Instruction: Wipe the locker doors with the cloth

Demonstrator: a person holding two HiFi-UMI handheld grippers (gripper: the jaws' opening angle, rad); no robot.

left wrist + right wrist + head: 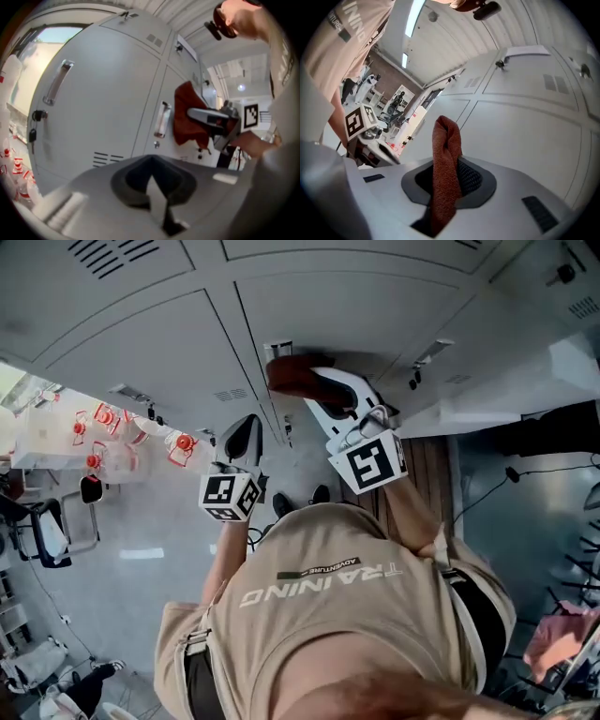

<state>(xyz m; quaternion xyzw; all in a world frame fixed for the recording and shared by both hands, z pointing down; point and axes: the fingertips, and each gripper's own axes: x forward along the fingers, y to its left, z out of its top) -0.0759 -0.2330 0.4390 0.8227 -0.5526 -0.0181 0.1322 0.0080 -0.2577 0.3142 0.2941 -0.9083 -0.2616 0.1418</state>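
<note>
A rust-red cloth [292, 375] is pressed against a grey locker door [375, 315] beside its handle, and my right gripper [317, 382] is shut on it. In the right gripper view the cloth [445, 164] stands up folded out of the right gripper [443, 190], with the pale locker doors [525, 136] just beyond. My left gripper [246, 430] hangs lower and to the left, away from the doors, shut with nothing in it. From the left gripper [152, 190] I see the cloth [186, 117] and the right gripper [199, 115] against the door.
Metal handles [56, 82] [162, 119] stick out from the locker doors. A table with red-capped containers [103, 432] and a chair [52, 535] stand at the left. A locker door [497, 395] stands ajar at the right, with cables below it.
</note>
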